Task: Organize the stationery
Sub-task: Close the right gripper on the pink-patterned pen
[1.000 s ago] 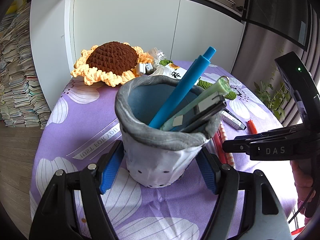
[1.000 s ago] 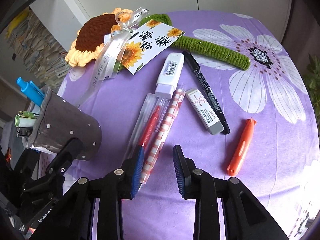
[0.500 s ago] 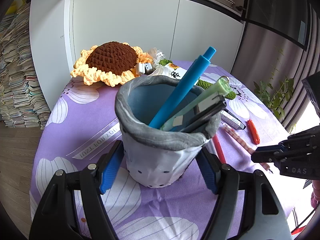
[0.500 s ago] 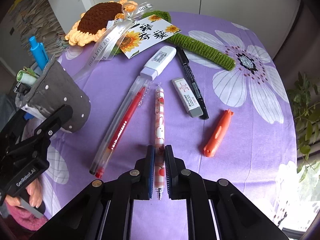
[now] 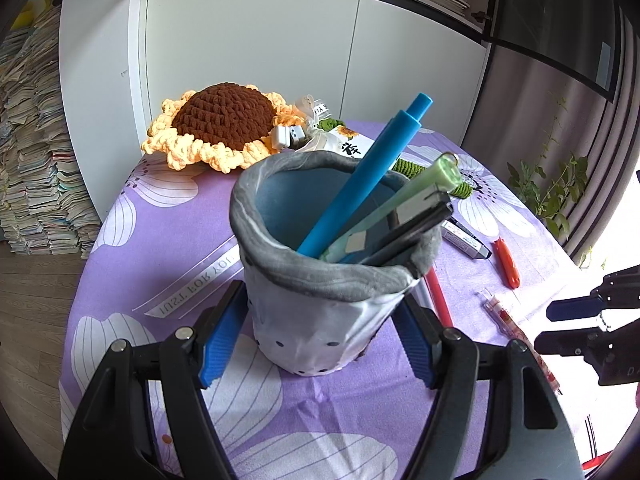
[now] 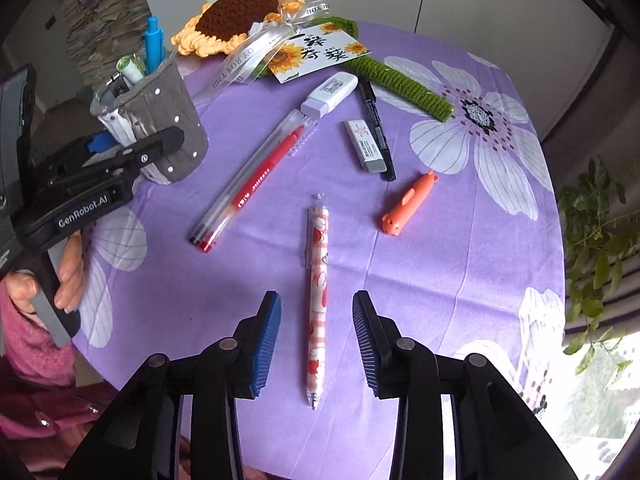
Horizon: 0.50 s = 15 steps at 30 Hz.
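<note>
My left claw point(image 5: 320, 336) is closed on the grey fabric pen pot point(image 5: 328, 280), both pads pressing its sides and steadying it on the purple flowered desk point(image 6: 460, 272). The pot holds a blue pen point(image 5: 368, 172) and a few other items. My right claw point(image 6: 316, 332) is opening, its jaws apart, holding nothing. The pink checked pen point(image 6: 318, 280) lies flat on the desk between its pads, touching neither. A red pen point(image 6: 260, 176), eraser point(image 6: 366, 146), black marker point(image 6: 376, 128), correction tape point(image 6: 330, 92) and orange pig-shaped item point(image 6: 408, 204) lie beyond. I judge the risk is closing off-centre, rolling the round pen aside, or pinching the cloth.
</note>
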Each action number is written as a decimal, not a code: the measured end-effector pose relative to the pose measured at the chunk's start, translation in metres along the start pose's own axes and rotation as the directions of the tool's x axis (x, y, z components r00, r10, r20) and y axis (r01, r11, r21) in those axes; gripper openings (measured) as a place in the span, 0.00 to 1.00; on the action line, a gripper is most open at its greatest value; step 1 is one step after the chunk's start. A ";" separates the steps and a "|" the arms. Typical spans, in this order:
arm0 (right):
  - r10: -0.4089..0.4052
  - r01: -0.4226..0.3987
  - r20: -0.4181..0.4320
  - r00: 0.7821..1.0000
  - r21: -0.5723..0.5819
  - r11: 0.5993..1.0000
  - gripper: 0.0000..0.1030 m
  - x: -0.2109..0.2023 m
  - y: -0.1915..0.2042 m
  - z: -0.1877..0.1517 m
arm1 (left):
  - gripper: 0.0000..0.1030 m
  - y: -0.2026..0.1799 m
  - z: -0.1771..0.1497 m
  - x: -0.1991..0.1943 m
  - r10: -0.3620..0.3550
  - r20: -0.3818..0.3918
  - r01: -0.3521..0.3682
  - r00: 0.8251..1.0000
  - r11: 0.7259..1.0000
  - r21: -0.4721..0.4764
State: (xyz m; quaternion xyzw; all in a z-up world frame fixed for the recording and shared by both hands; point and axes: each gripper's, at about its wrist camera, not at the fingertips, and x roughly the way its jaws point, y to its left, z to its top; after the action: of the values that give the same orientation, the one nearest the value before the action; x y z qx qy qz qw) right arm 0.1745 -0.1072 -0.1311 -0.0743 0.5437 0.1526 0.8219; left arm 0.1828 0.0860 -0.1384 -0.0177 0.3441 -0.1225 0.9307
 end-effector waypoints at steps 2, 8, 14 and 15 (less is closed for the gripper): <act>0.020 -0.020 0.010 1.000 0.032 0.999 0.37 0.007 -0.002 0.014 | 0.69 0.000 0.001 0.001 0.000 0.000 0.000 1.000 1.000 0.000; -0.004 0.004 -0.005 1.000 0.046 0.999 0.37 0.029 -0.003 0.037 | 0.69 0.000 0.001 0.001 0.001 0.000 -0.001 1.000 1.000 0.000; -0.050 0.050 -0.039 0.998 -0.008 0.999 0.36 0.044 0.008 0.048 | 0.69 0.000 0.001 0.001 0.000 0.000 0.000 1.000 1.000 0.000; -0.053 0.053 -0.047 0.997 -0.011 0.999 0.36 0.046 0.009 0.049 | 0.69 0.000 0.001 0.001 0.000 0.000 0.000 1.000 1.000 0.000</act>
State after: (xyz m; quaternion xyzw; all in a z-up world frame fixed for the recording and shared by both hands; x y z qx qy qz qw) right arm 0.2312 -0.0772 -0.1537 -0.0964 0.5600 0.1316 0.8123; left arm 0.1839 0.0861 -0.1384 -0.0175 0.3443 -0.1224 0.9307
